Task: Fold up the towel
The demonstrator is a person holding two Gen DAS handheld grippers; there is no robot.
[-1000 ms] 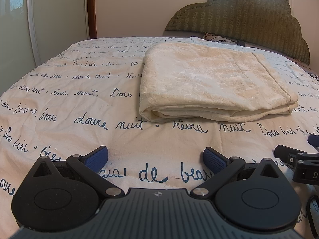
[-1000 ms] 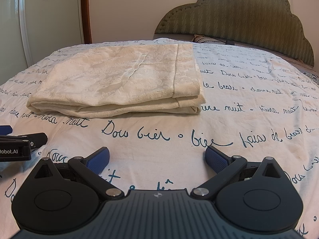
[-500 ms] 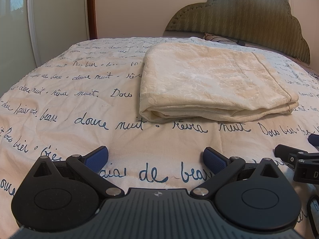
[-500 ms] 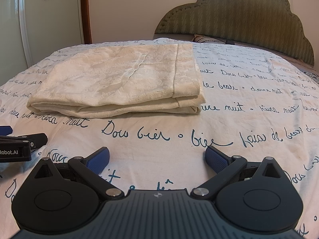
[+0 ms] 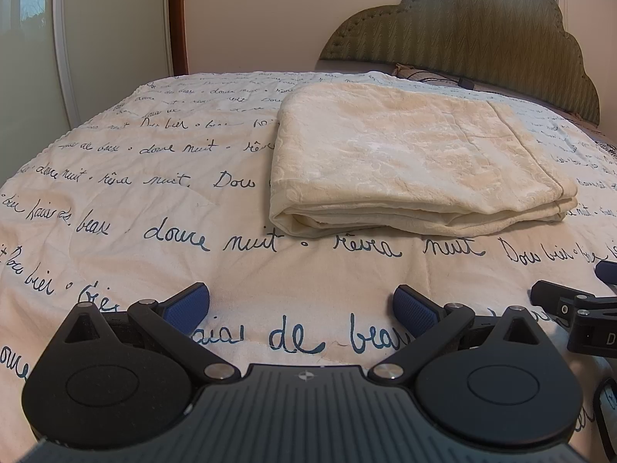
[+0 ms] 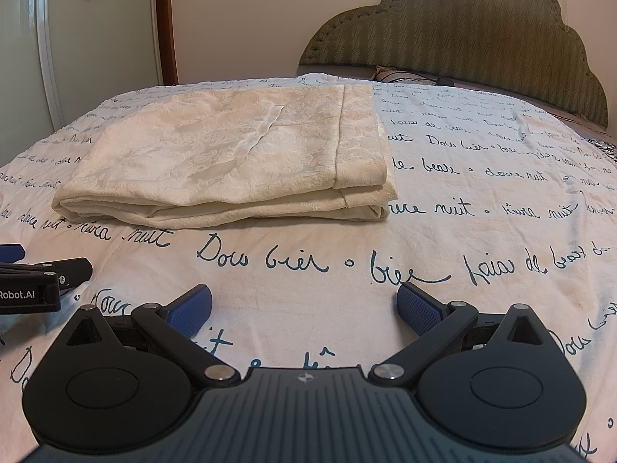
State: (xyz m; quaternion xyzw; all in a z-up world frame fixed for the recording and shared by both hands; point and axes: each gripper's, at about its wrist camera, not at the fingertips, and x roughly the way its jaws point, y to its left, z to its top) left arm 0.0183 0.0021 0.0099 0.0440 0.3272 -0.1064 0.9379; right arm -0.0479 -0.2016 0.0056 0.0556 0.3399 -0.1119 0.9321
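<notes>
A cream towel (image 5: 416, 158) lies folded into a flat rectangle of several layers on the bed, ahead and to the right in the left wrist view. In the right wrist view the same towel (image 6: 239, 162) sits ahead and to the left. My left gripper (image 5: 302, 305) is open, low over the bedspread, well short of the towel, with nothing between its blue pads. My right gripper (image 6: 304, 305) is likewise open and empty, apart from the towel's near edge. Each gripper shows at the edge of the other's view: the right one (image 5: 578, 308), the left one (image 6: 38, 281).
A white bedspread (image 5: 154, 208) with blue handwriting covers the bed. A green padded headboard (image 6: 482, 42) stands at the far end, with a pillow and a dark cable at its foot. A wardrobe door (image 6: 77, 38) and a wall lie to the left.
</notes>
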